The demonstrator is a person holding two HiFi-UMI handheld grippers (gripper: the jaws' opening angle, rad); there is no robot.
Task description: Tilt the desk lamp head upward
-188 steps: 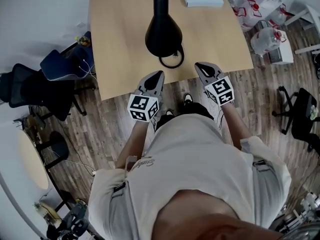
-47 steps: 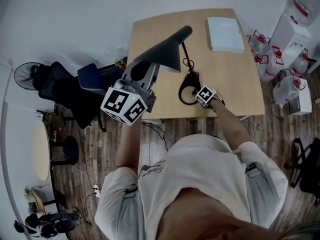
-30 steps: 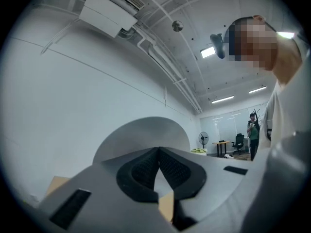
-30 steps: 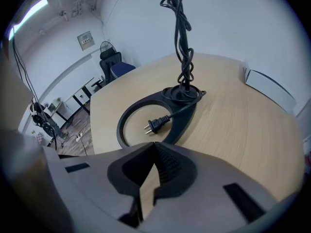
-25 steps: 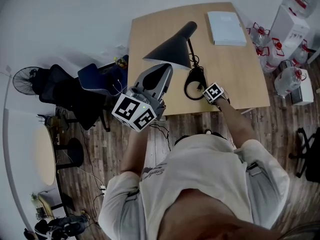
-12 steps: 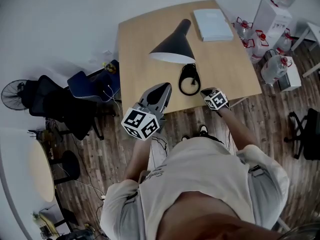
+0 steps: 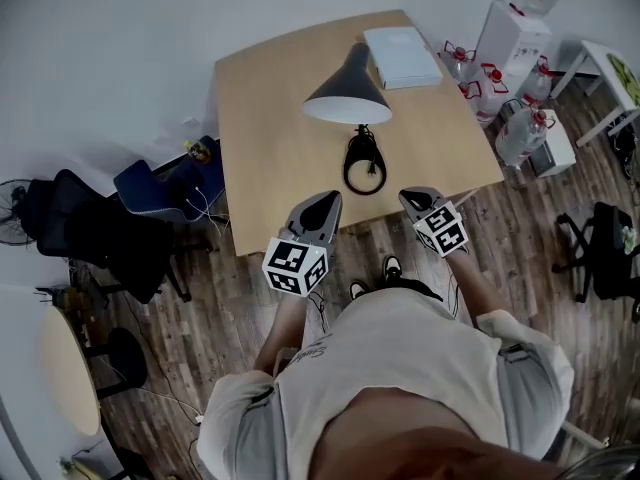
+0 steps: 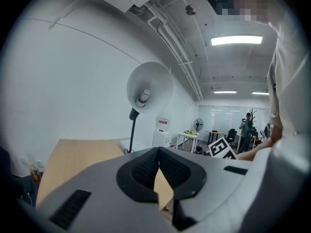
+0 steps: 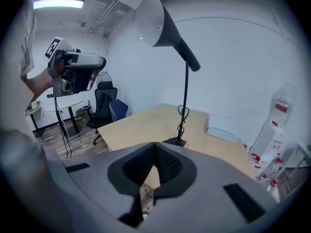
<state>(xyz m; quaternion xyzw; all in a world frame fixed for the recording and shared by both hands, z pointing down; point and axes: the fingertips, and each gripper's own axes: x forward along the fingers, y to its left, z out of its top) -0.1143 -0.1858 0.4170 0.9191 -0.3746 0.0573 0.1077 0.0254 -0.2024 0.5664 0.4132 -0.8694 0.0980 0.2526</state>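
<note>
Head view: the black conical lamp head (image 7: 345, 96) covers most of its thin stem above the light wooden desk (image 7: 265, 128). Left gripper view: the grey left gripper (image 8: 158, 152) hides the stem's foot on the desk; a person (image 8: 248, 125) far beyond the desk is too small to detail.

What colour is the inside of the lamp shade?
The lamp shade is white inside; the left gripper view shows it best.

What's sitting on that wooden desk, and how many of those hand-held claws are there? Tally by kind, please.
Desk lamp: 1
White flat box: 1
Grippers: 2, left gripper and right gripper
Total: 4
</note>
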